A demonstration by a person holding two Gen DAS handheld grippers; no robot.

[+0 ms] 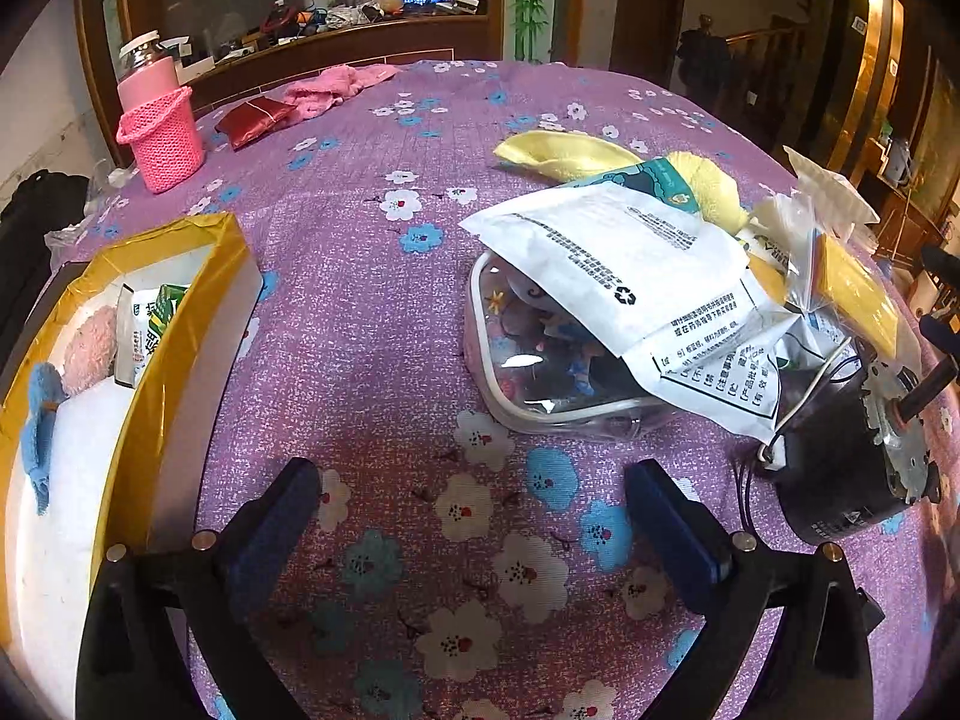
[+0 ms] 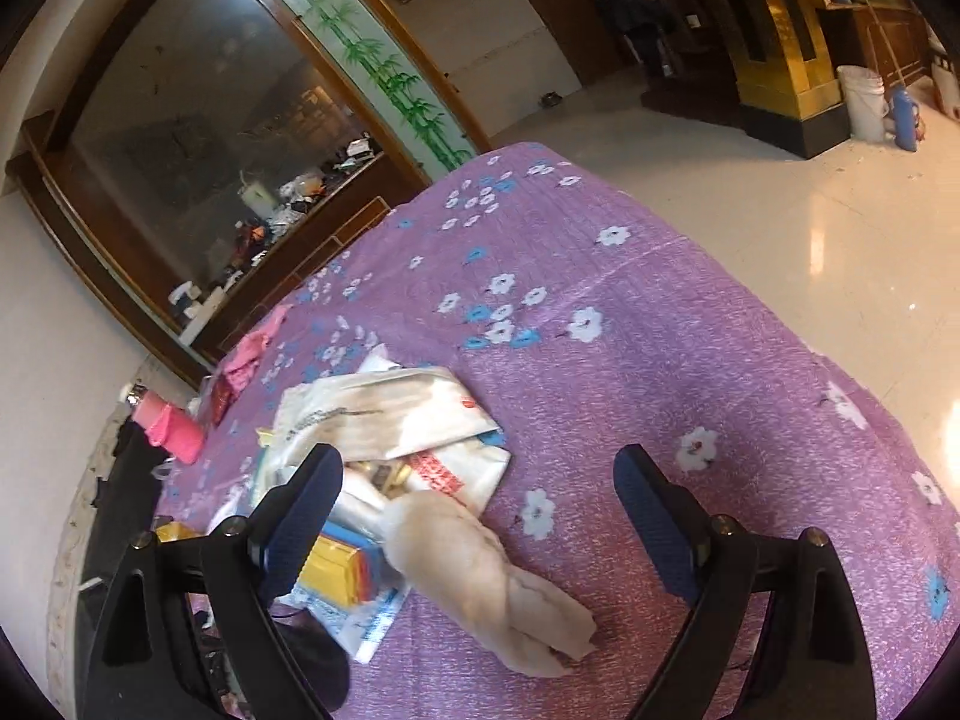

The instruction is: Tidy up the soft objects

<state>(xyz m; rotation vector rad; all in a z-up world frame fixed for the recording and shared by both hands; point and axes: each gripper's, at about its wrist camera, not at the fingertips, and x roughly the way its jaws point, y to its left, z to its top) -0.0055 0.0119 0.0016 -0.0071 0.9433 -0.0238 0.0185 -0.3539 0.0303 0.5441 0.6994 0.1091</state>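
My left gripper (image 1: 474,510) is open and empty, low over the purple flowered tablecloth (image 1: 372,312). To its left stands a gold-rimmed white box (image 1: 180,324) that holds a pink plush (image 1: 90,348), a blue cloth (image 1: 39,420) and a green-white packet (image 1: 147,324). Ahead to the right lies a pile: a white packet (image 1: 624,264) over a clear pouch (image 1: 540,360), with a yellow cloth (image 1: 570,153) behind. My right gripper (image 2: 480,498) is open and empty above a cream plush (image 2: 480,570) that lies between its fingers beside white packets (image 2: 390,414).
A pink knitted basket with a bottle (image 1: 159,126), a red pouch (image 1: 255,120) and a pink cloth (image 1: 336,87) sit at the table's far left. A black motor (image 1: 840,468) lies right of the pile. A yellow box (image 2: 336,570) lies by the right gripper's left finger.
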